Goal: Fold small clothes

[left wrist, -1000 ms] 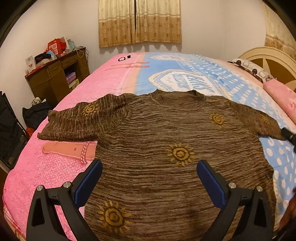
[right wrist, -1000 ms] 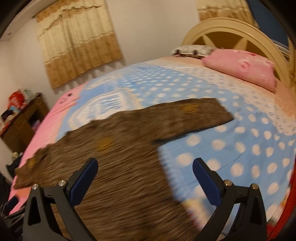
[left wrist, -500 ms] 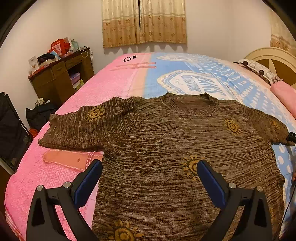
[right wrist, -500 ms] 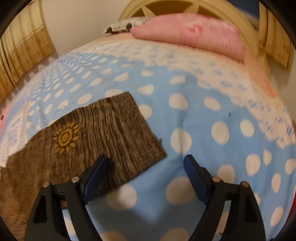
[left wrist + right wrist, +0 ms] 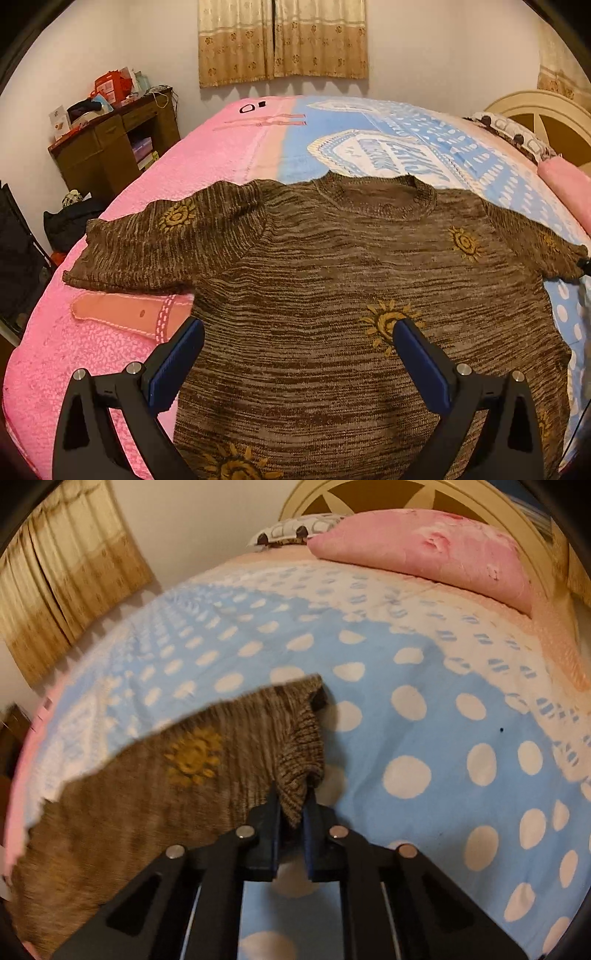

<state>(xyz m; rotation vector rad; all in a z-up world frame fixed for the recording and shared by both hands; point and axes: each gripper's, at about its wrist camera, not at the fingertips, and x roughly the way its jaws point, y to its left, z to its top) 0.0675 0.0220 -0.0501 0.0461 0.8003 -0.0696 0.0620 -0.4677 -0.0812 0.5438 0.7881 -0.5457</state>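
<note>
One brown knit sweater [image 5: 332, 295] lies flat on the bed [image 5: 110, 350], soft, limp and light, best taken by cuffs or hem. The right hand-held gripper [image 5: 293, 808] is clamped on its sleeve cuff [image 5: 303, 760]; the left hand-held gripper [image 5: 295, 354] hangs apart over the body, holding nothing.

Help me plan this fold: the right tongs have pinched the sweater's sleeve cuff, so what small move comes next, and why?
Probably lift the right tongs slightly and carry the sleeve cuff inward over the sweater body. The cuff is bunched between the shut pads, the sweater lies spread flat on the bed, and the left tongs hover open above it.
</note>
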